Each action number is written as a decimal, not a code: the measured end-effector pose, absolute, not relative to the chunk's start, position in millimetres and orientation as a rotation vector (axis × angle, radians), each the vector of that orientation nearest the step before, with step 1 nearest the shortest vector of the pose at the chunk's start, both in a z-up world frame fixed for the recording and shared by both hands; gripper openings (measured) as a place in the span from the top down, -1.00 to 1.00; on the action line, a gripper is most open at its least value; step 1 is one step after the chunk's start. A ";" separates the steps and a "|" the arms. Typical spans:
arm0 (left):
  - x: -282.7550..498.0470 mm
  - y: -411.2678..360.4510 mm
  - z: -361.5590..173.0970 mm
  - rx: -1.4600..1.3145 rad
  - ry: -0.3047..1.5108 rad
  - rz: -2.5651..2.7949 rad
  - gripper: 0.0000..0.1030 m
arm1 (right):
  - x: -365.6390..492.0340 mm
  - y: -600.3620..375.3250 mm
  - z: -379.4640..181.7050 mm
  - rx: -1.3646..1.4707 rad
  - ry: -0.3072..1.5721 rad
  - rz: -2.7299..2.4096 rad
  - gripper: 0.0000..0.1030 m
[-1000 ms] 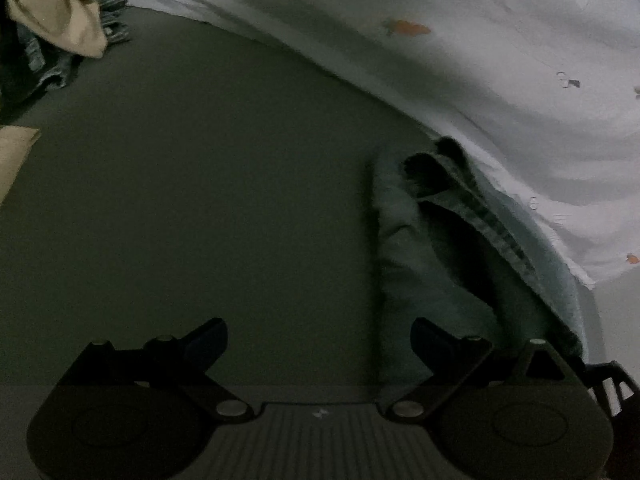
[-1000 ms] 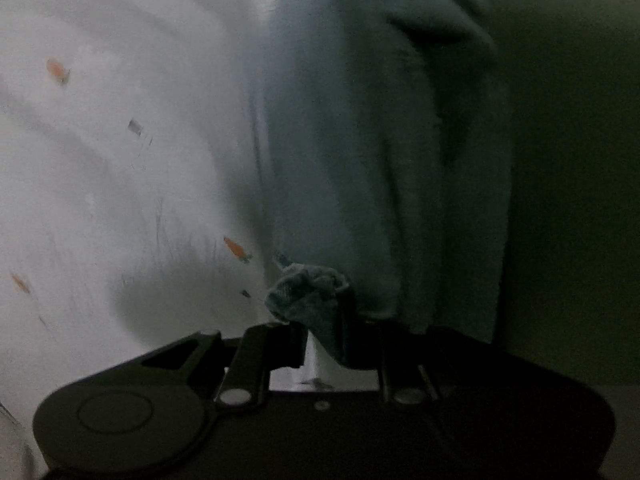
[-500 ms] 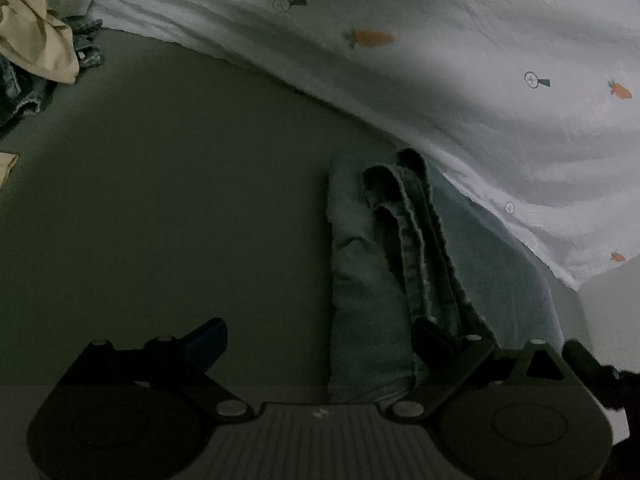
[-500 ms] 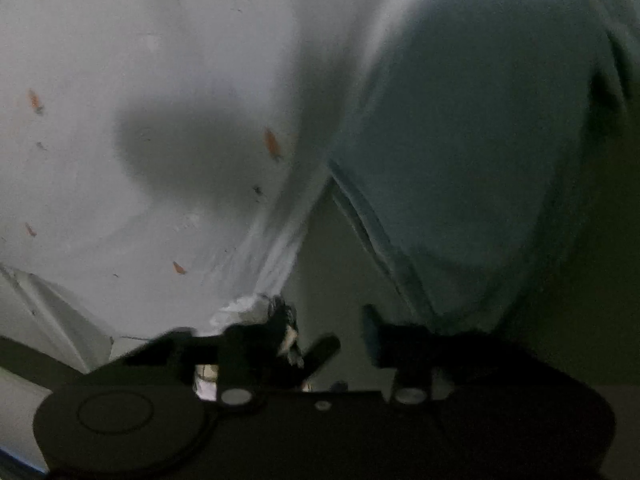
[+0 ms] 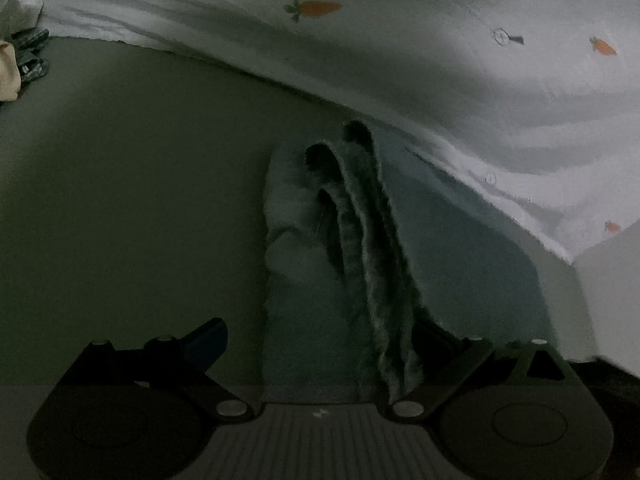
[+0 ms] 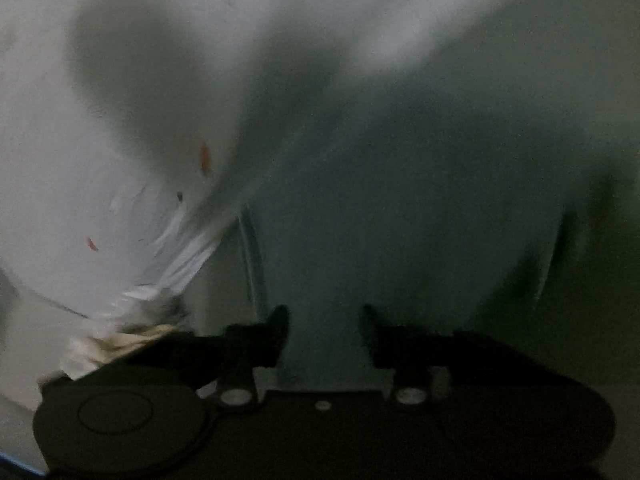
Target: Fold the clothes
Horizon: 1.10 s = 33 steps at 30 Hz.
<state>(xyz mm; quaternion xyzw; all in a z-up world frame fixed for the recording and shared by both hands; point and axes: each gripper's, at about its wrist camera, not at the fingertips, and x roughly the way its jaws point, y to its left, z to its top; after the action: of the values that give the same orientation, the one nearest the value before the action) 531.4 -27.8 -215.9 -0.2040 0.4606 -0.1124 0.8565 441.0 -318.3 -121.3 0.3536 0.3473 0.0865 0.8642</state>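
Dim light in both views. Left gripper [image 5: 320, 344] is spread wide, fingers [image 5: 204, 340] well apart, gripping nothing. Blue-grey fleece garment [image 5: 312, 280] lies on the olive-grey surface [image 5: 132, 208] and runs from between the fingers toward the far side. It's bunched lengthwise, w/ a fuzzy double-layered hem [image 5: 372, 264] standing up as a ridge along its right half; the near end of that ridge sits just beside or against the right-hand finger, can't tell which. Right of the ridge the fleece lies flatter. Far and right, a white sheet [image 5: 460, 92] w/ small carrot prints [image 5: 316, 8] covers the far edge of the fleece. Far left corner: small pile of other clothes [image 5: 24, 64], cream and dark.

Right wrist view is blurred. Right gripper [image 6: 324, 332] also stands apart, fingertips [image 6: 276, 328] separated, nothing pinched. Same fleece garment [image 6: 400, 220] fills centre and right, lying between and beyond the fingers. White sheet [image 6: 140, 120] takes up the left, a gathered corner bunched near the left-hand finger; whether it touches isn't clear. Olive surface [image 6: 600, 260] shows at far right.
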 end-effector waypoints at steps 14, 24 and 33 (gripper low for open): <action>601.4 -35.9 -250.5 -0.453 1.032 -0.292 -0.96 | 532.0 -418.7 -151.5 0.479 0.875 0.243 -0.73; 605.4 -32.1 -265.8 -0.531 1.029 -0.307 -0.85 | 587.8 -424.7 -178.8 0.601 1.051 0.300 -0.82; 578.3 -33.1 -233.6 -0.536 0.931 -0.360 0.34 | 534.3 -376.6 -118.3 0.473 0.909 0.169 0.22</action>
<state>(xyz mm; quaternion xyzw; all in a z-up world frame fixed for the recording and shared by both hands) 578.3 -33.1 -233.6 -0.2538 0.4410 -0.1706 0.8438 534.3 -376.6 -118.3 0.2261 0.4345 0.0805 0.8681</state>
